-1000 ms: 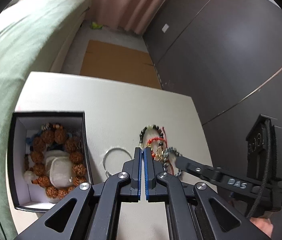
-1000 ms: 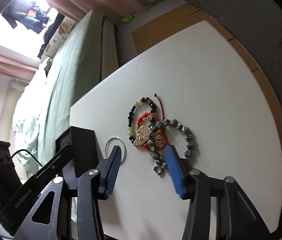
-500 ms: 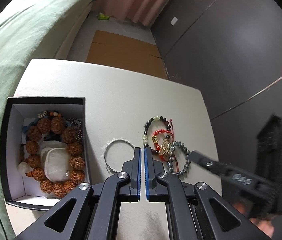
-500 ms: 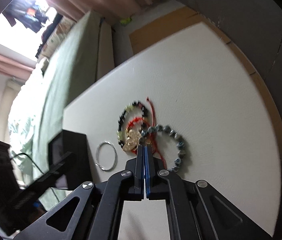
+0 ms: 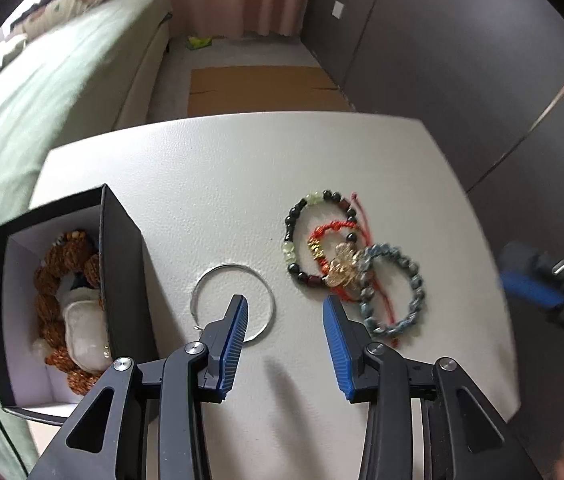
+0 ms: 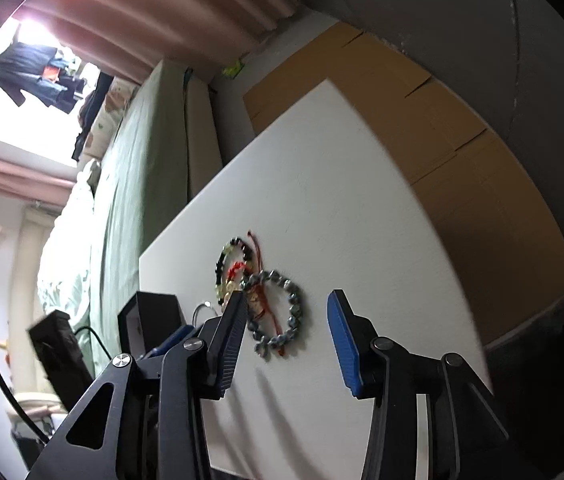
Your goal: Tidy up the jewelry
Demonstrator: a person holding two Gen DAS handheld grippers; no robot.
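Both grippers' jaws opening — left gripper [image 5: 284,312] now over silver ring [image 5: 232,300]

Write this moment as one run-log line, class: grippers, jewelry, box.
left gripper: opening, empty, above silver ring | right gripper: opening, empty | bracelets: tangled on table | box: holds brown beads

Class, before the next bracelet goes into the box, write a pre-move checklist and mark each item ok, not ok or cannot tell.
1. Left gripper empty, jaws opening: ok.
2. Right gripper empty, jaws opening: ok.
3. Black box open on top: ok.
4. Silver ring lies apart from the other jewelry: ok.
5. Beaded bracelets free of each other: not ok, they overlap with the red cord.
6. Room left in the box: cannot tell.
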